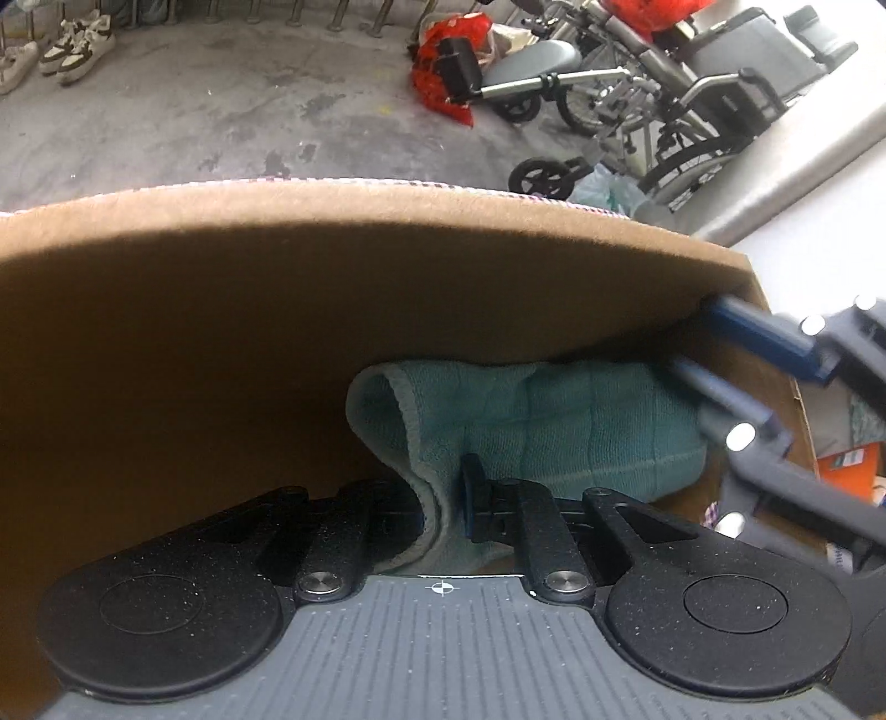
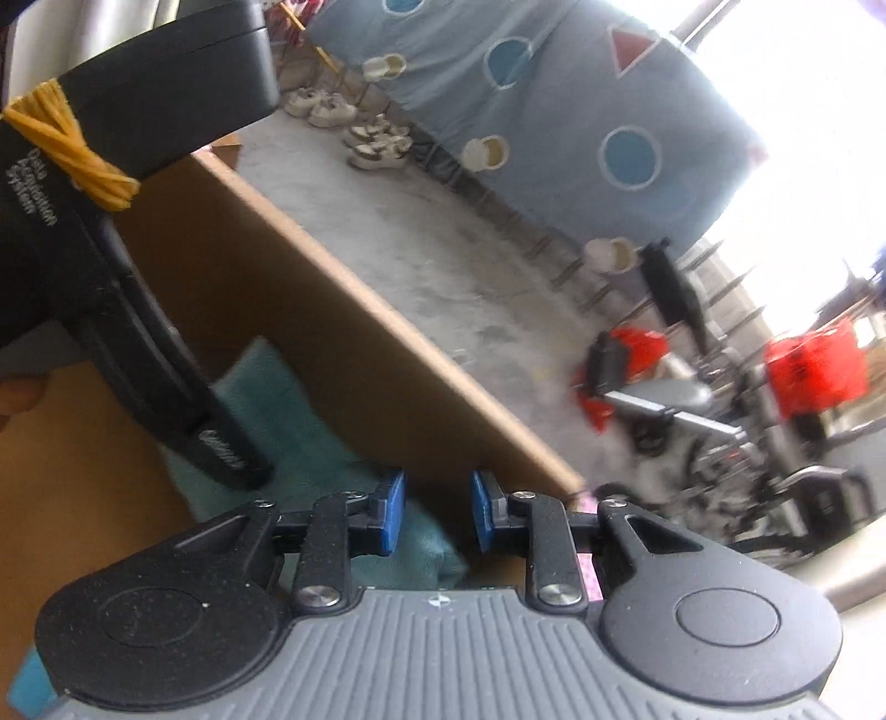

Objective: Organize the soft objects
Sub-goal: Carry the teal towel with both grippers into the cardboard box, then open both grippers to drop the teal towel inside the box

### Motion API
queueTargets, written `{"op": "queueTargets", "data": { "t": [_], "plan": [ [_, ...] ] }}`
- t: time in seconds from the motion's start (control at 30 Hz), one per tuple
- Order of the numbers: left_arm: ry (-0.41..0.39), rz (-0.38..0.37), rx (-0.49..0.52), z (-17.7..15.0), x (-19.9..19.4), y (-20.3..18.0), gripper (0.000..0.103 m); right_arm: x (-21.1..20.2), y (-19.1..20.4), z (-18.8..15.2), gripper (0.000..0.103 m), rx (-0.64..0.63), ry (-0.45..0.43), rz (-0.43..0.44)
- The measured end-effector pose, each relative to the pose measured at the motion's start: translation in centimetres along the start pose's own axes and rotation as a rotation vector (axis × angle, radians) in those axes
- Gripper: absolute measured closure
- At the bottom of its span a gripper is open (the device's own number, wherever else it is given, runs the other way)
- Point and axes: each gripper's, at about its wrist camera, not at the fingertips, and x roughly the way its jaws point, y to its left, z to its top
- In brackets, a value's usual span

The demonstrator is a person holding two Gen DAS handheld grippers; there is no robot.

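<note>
Teal terry cloth towel (image 1: 554,421), folded, lies inside the brown cardboard box (image 1: 221,310), along its far wall at 12 o'clock. Left gripper (image 1: 448,504) fingers look clenched on the towel's hemmed edge, though partly hidden. Right gripper (image 2: 432,509) fingers released, gap empty. Towel is light, limp; pinch a hem.

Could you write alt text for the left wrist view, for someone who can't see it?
A folded teal towel lies inside an open cardboard box, with the left gripper pinching its near edge. The right gripper reaches in from the right, blue fingers slightly apart by the towel's far end. Beyond the box: grey floor, wheelchairs, shoes.
</note>
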Motion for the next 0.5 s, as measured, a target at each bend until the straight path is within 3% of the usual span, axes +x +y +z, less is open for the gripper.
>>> {"op": "queueTargets", "data": {
  "t": [0.1,0.13,0.17,0.2,0.23,0.27,0.5],
  "plan": [
    [0.006,-0.001,-0.015,0.1,-0.1,0.1,0.087,-0.7,-1.5,0.0,0.075,0.049,-0.023,0.001],
    [0.006,-0.003,-0.021,0.1,-0.2,0.2,0.079,-1.0,-2.1,0.0,0.075,0.065,-0.033,-0.003],
    [0.004,-0.006,-0.035,0.1,-0.4,0.4,0.061,-1.3,-2.6,0.0,0.075,0.077,-0.046,-0.01],
    [-0.001,-0.014,-0.055,0.1,-0.7,0.6,0.049,-1.9,-3.1,-0.1,0.075,0.09,-0.059,-0.018],
    [-0.014,-0.015,-0.074,0.2,-1.0,0.7,0.024,-2.4,-3.6,-0.1,0.076,0.106,-0.07,-0.021],
    [-0.034,-0.013,-0.09,0.1,-1.5,0.9,0.011,-2.7,-4.2,-0.1,0.076,0.121,-0.077,-0.019],
    [-0.098,-0.026,-0.142,-0.3,-5.1,1.0,0.007,-5.8,-7.1,-0.7,0.076,0.228,-0.119,-0.005]
  ]
}}
